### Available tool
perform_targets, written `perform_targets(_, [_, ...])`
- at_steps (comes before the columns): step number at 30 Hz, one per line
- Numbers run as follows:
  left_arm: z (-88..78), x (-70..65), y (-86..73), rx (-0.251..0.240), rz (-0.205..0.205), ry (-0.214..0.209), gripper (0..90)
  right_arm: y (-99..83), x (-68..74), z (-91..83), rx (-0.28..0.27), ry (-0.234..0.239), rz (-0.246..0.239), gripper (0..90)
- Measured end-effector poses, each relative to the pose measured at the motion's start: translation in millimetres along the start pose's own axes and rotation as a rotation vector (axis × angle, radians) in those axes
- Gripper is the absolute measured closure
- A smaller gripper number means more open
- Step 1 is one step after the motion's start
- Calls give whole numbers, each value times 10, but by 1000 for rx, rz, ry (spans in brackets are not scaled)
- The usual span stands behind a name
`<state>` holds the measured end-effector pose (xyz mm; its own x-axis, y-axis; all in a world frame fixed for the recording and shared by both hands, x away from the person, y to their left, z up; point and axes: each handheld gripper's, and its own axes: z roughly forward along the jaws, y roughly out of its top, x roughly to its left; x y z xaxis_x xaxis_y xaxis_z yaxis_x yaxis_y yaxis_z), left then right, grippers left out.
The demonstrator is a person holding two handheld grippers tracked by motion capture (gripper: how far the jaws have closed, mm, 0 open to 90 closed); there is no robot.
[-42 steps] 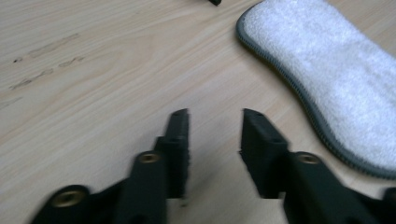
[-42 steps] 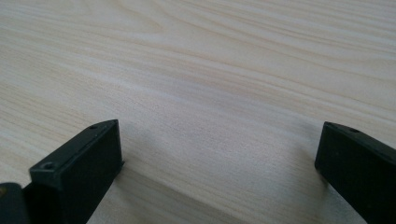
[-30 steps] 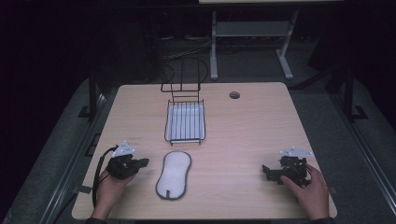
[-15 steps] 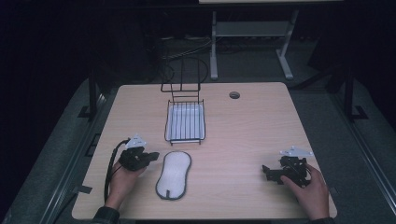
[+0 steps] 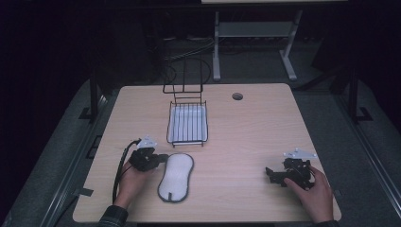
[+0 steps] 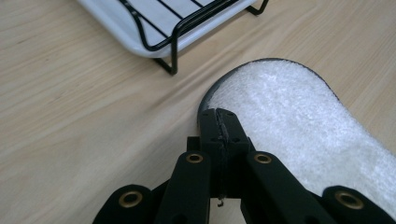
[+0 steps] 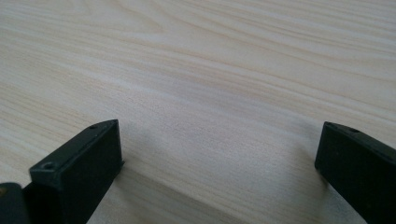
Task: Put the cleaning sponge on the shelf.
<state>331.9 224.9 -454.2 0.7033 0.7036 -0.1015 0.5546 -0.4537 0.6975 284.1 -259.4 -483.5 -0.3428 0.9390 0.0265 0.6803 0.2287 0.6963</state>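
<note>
1. Dark floor and a metal frame stand behind a pale wooden table (image 5: 246, 137), which carries everything and leaves wide bare space between the two hands.
2. Near the far middle sits a black wire rack (image 5: 187, 122) over a white tray, its tall back loop facing away, so its open front faces the person and is easy to load from that side.
3. Just in front of the rack lies a white fleecy insole (image 5: 176, 176) with a dark rim, flat on the wood, lengthwise toward the rack and apart from it; the left gripper view shows its rounded end (image 6: 299, 116) close to the rack's foot.
4. At that insole's left edge is the left gripper (image 5: 161, 158), jaws clenched together with nothing between them, tips at or just over the dark rim; my guess is that it is lining up on that edge before opening to take it.
5. Well apart on the right, the right gripper (image 5: 272, 174) rests low over bare wood, jaws released wide and empty, seemingly parked while the left works.
</note>
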Motion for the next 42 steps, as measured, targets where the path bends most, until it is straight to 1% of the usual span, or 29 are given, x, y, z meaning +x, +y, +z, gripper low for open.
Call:
perform_targets(2, [42,-23,25,6,12,-3,897,0,0,0,0,0,0,2])
perform_targets(4, [59,-34,37,8,11,-7,897,0,0,0,0,0,0,2])
perform_targets(6, [102,-60,72,11,24,-15,897,0,0,0,0,0,0,2])
perform_targets(8, [122,-77,87,11,23,-18,897,0,0,0,0,0,0,2])
perform_targets(9, [147,-94,112,18,33,-21,897,0,0,0,0,0,0,2])
perform_targets(11, [179,-115,137,14,43,-24,897,0,0,0,0,0,0,2])
perform_targets(16, [247,-168,173,17,48,-43,897,0,0,0,0,0,0,2])
perform_targets(17, [255,-176,182,17,51,-45,897,0,0,0,0,0,0,2])
perform_targets(18, [278,-206,218,20,63,-49,897,0,0,0,0,0,-1,2])
perform_targets(19, [278,-206,218,20,63,-49,897,0,0,0,0,0,-1,2])
perform_targets(23, [358,-291,290,21,78,-72,898,0,0,0,0,0,0,2])
perform_targets(24, [378,-309,304,25,88,-74,897,0,0,0,0,0,0,2])
perform_targets(25, [378,-309,304,25,88,-74,897,0,0,0,0,0,0,2])
perform_targets(27, [439,-379,341,24,97,-91,897,0,0,0,0,0,0,2])
perform_targets(29, [472,-428,369,24,104,-103,897,0,0,0,0,0,0,2])
perform_targets(30, [472,-428,369,24,104,-103,897,0,0,0,0,0,0,2])
perform_targets(31, [509,-476,391,26,115,-114,897,0,0,0,0,0,0,2])
perform_targets(34, [559,-549,418,26,125,-134,897,0,0,0,0,0,0,2])
perform_targets(39, [594,-654,466,30,145,-157,897,0,0,0,0,0,0,2])
perform_targets(42, [586,-676,480,26,152,-162,897,-1,0,0,0,0,0,2])
